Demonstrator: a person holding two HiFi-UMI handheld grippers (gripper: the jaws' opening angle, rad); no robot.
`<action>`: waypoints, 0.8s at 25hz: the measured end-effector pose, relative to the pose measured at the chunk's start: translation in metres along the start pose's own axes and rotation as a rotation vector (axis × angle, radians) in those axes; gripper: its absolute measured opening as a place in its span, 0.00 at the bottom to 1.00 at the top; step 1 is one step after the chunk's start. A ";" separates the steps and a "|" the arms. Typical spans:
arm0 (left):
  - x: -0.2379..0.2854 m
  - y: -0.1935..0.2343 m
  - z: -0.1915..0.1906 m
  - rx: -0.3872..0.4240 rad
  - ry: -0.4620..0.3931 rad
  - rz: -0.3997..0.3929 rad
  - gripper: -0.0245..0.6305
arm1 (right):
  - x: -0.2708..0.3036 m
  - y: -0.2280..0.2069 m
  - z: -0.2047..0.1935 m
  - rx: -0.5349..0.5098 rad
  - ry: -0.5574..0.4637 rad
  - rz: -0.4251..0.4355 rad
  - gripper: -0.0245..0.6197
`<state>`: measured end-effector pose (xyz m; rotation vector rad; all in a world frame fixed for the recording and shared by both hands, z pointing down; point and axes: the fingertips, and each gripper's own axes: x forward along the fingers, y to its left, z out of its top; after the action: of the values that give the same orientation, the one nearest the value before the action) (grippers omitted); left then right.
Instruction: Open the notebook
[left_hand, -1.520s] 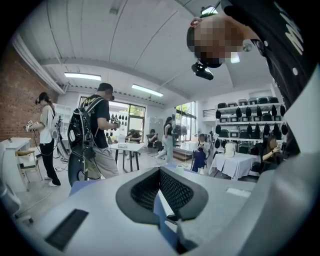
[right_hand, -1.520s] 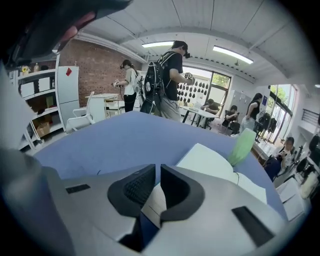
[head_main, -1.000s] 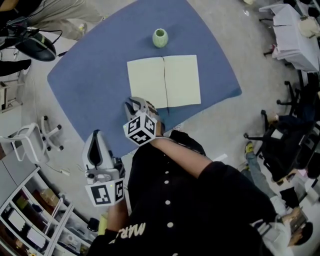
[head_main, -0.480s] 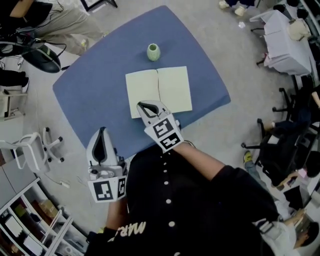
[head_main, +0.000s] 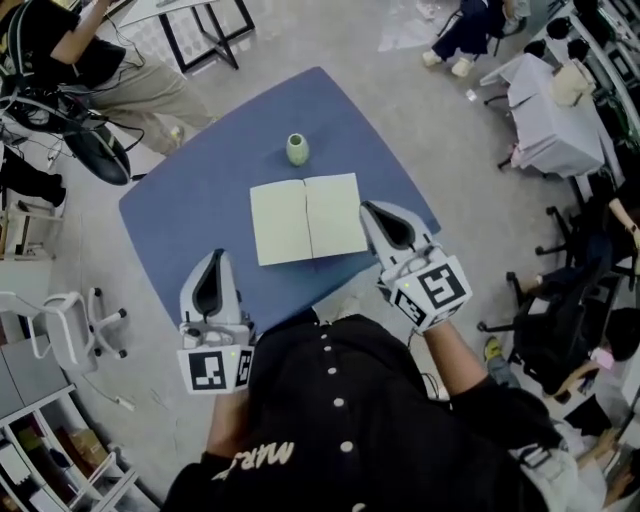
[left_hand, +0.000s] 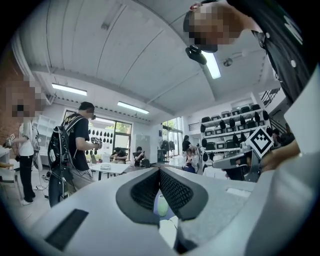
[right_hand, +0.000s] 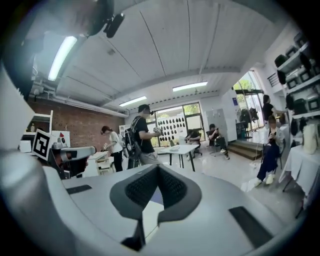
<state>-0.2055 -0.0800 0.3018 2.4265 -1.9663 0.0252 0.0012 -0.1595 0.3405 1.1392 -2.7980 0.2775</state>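
Observation:
The notebook (head_main: 308, 218) lies open and flat on the blue table (head_main: 180, 220), showing two blank cream pages. A small green vase (head_main: 297, 149) stands just beyond it. My left gripper (head_main: 215, 256) hovers shut over the table's near-left edge, holding nothing. My right gripper (head_main: 372, 207) is shut and empty, raised beside the notebook's right edge, apart from it. In the left gripper view the pads (left_hand: 172, 190) meet at the tip, with the vase (left_hand: 161, 205) seen below them. In the right gripper view the gripper (right_hand: 159, 170) is also closed, over a strip of page (right_hand: 150, 215).
A white-draped table (head_main: 545, 110) and dark office chairs (head_main: 560, 300) stand to the right. A white chair (head_main: 70, 325) and shelving (head_main: 40, 460) are at the left. People sit and stand around the room beyond the table.
My right gripper left the notebook's near edge, rose and swung to the right of the notebook. My left gripper rose a little. The notebook stays open.

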 end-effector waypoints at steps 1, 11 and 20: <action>0.000 -0.002 0.004 0.009 -0.009 -0.003 0.04 | -0.012 -0.008 0.011 -0.007 -0.033 -0.028 0.04; -0.010 -0.003 0.034 0.059 -0.053 0.011 0.04 | -0.094 -0.054 0.079 -0.017 -0.264 -0.176 0.04; -0.017 0.004 0.046 0.062 -0.066 0.036 0.04 | -0.099 -0.060 0.069 -0.064 -0.246 -0.233 0.04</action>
<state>-0.2129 -0.0655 0.2557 2.4598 -2.0671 0.0074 0.1116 -0.1480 0.2644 1.5623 -2.8108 0.0278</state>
